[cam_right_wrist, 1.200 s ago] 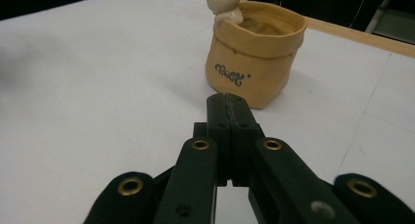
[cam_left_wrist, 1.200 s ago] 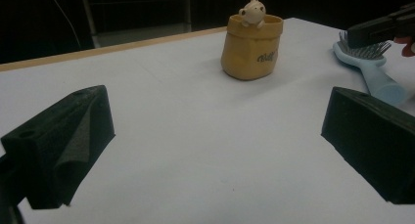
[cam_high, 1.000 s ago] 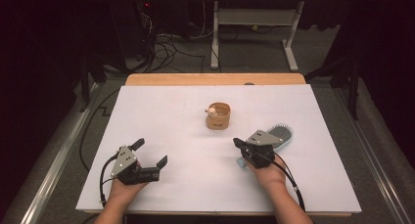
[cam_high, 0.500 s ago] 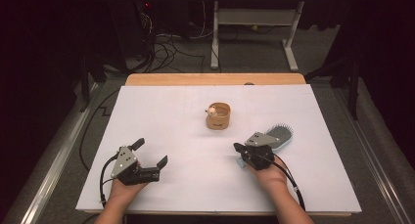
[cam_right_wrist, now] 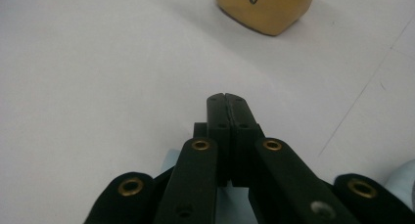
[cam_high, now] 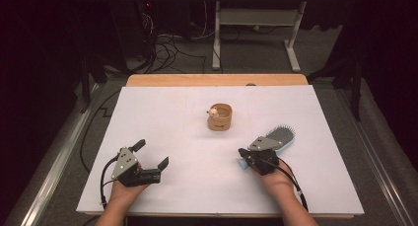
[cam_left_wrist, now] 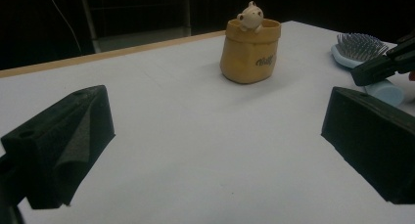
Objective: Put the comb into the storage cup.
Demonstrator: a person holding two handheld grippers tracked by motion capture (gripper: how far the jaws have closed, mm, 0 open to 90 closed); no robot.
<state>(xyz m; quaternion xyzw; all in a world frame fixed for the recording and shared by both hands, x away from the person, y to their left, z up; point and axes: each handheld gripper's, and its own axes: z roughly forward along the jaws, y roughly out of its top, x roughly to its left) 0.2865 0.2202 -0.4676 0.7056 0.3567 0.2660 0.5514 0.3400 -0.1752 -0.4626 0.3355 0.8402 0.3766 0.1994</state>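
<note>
From the high view, the white surface (cam_high: 162,112) carried a small tan pouch (cam_high: 220,118) with a little figure peeking over its rim, near the middle and towards the far side. The left gripper (cam_high: 152,155) sat low at the near left, its jaws spread wide with nothing between them. The right gripper (cam_high: 241,151) lay at the near right with its jaws pressed together, right over the handle of a pale blue hairbrush (cam_high: 279,137), whose bristled head pointed away to the far right. In the left gripper view, the two black jaws stood far apart over bare surface; the pouch (cam_left_wrist: 250,50) stood upright beyond them, and the hairbrush (cam_left_wrist: 361,49) lay at the right edge, with the right gripper (cam_left_wrist: 359,76) just above its handle. In the right gripper view, the jaws met tip to tip with nothing clamped, a pale blue part of the hairbrush (cam_right_wrist: 170,161) showed beneath them, and the pouch (cam_right_wrist: 266,6) sat ahead, well apart.
</note>
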